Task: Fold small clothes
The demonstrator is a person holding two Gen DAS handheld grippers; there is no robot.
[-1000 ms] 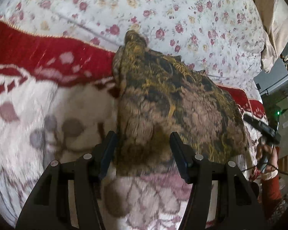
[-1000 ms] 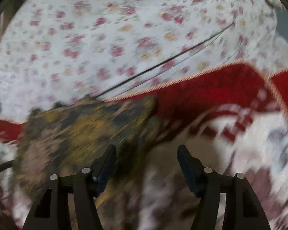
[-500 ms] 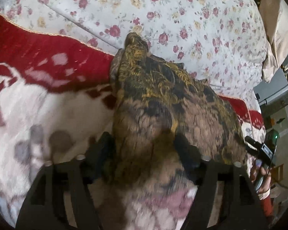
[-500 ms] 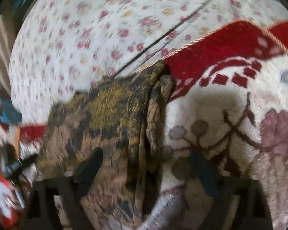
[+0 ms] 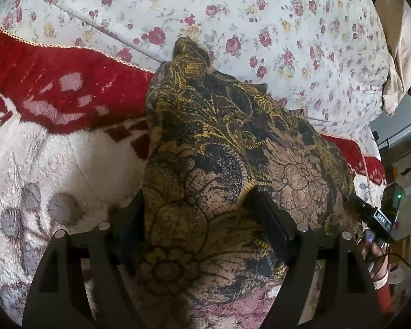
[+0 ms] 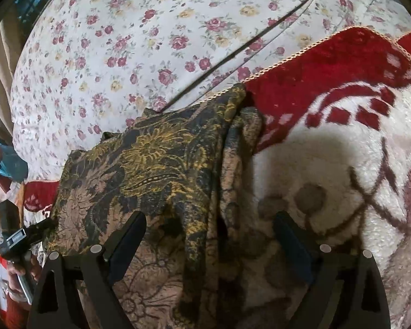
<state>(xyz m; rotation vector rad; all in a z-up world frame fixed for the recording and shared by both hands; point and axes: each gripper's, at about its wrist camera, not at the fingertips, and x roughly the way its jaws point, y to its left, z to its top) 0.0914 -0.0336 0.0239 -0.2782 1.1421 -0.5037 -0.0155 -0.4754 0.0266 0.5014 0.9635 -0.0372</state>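
On one red-and-white blanket lies one folded patterned garment, both grippers' fingers spread, left still widening.

- My bed carried a white sheet printed with small roses.
- A plush red-and-cream blanket lay over it.
- The dark gold-patterned garment lay folded across the blanket's red edge, its far end on the sheet.

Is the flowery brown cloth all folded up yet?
Partly. The brown and gold cloth already lies doubled on the red and white blanket, layers showing along one edge. The left gripper is opening around its near end; the right gripper stands open over that edge. Another fold may remain.
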